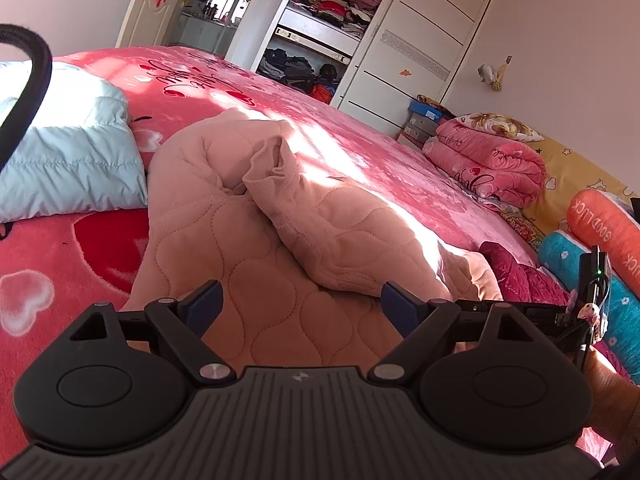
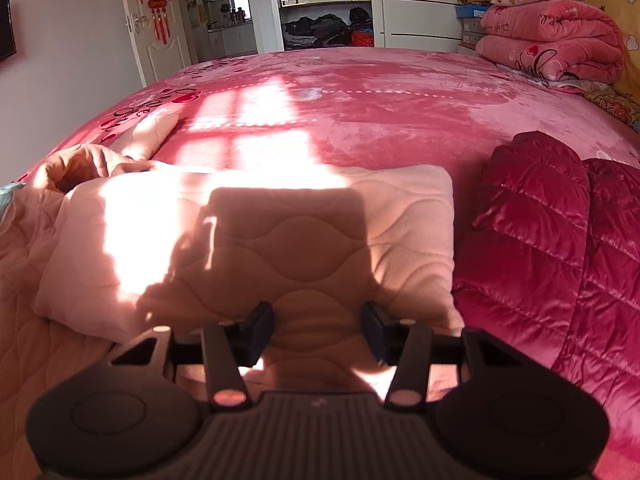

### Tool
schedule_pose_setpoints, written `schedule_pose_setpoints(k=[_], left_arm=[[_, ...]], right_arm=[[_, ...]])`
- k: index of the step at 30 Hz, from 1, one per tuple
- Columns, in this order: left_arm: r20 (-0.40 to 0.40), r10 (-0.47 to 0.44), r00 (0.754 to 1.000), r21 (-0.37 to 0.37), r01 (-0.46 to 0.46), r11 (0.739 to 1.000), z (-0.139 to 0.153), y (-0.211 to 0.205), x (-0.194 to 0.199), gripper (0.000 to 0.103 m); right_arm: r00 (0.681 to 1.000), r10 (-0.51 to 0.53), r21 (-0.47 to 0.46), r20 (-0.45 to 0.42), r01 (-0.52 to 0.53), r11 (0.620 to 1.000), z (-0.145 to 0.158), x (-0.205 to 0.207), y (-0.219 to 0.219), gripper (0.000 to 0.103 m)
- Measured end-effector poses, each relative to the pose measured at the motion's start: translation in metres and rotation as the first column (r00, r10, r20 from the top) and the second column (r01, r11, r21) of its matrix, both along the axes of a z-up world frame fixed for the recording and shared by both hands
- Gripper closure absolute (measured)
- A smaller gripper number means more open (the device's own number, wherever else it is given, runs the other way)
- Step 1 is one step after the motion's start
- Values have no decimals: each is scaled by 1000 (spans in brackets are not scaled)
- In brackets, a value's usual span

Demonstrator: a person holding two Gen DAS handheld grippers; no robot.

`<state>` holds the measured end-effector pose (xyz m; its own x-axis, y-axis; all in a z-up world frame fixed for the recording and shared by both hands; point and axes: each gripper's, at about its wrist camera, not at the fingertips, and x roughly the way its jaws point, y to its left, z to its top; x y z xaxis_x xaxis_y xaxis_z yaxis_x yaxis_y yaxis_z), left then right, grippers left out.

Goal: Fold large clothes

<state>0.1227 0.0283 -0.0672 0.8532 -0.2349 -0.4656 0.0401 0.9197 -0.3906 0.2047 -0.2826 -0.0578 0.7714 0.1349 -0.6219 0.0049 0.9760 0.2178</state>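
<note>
Pink quilted garment [image 2: 280, 220] lies beside one maroon jacket [image 2: 560, 260].

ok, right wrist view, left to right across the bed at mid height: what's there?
Pink quilted garment, partly folded with a sleeve bunched at its left end → bare strip of pink bedspread → dark red padded jacket. The right gripper sits over the garment's near edge, jaws open.

Hard sunlight falls in window-pane patches across the pink bedspread [image 2: 360, 112], blowing out to white glare, with a sharp blocky shadow just below them, and fisheye bending darkens the corners
</note>
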Motion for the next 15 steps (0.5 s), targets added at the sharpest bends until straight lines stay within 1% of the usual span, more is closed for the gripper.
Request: schedule_pose_setpoints(k=[5, 8, 11, 12, 13, 15], left_arm=[[-1, 9, 1000, -1, -9, 1000, 2, 2, -4, 0], [7, 17, 1000, 9, -17, 1000, 6, -1, -7, 0], [1, 25, 1000, 8, -25, 1000, 8, 0, -12, 0], [1, 25, 1000, 8, -25, 1000, 9, -1, -13, 0], [3, 24, 1000, 14, -24, 1000, 10, -2, -13, 0], [7, 22, 1000, 29, -22, 999, 13, -5, -15, 0]], right_arm=[[1000, -8, -16, 11, 8, 1000, -1, -1, 2, 53], [999, -27, 4, 26, 27, 1000, 8, -7, 0, 49], [995, -70, 50, 77, 66, 997, 23, -24, -3, 38], [992, -86, 57, 96, 80, 995, 29, -31, -3, 31], [988, -101, 65, 118, 94, 993, 35, -39, -4, 26], [982, -113, 97, 152, 99, 990, 45, -53, -9, 24]])
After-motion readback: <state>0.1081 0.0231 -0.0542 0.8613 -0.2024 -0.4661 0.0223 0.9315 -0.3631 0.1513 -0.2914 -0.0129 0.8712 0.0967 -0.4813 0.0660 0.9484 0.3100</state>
